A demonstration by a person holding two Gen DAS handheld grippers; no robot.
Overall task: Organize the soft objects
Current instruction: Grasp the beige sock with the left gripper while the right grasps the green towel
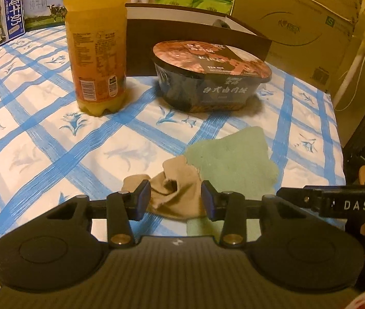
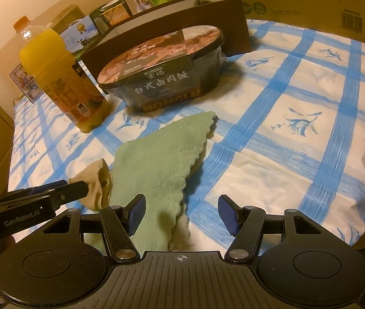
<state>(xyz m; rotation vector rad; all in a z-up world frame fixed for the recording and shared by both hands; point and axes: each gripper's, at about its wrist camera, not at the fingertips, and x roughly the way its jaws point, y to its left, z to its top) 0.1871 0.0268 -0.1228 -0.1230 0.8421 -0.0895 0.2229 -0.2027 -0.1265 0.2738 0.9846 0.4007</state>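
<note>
Left tongs (image 1: 176,197) straddle the crumpled beige sock (image 1: 174,193) near the bed's (image 1: 53,134) front edge, pads not yet pressing, while right tongs (image 2: 181,215) gape empty over the green cloth (image 2: 156,159) alongside; next comes closing onto the sock.

The counter (image 1: 28,139), under its blue-checked cloth, carries two soft things: one beige sock (image 1: 174,193) at about 6 o'clock in the left wrist view and one green cloth (image 1: 233,162) just beside it toward 4 o'clock. There is one bottle of orange drink (image 1: 96,43) at 11 o'clock and one sealed meal bowl (image 1: 210,77) at 12 o'clock. One dark open box (image 1: 190,33) stands behind the bowl. Two hand-held grippers are in view.
</note>
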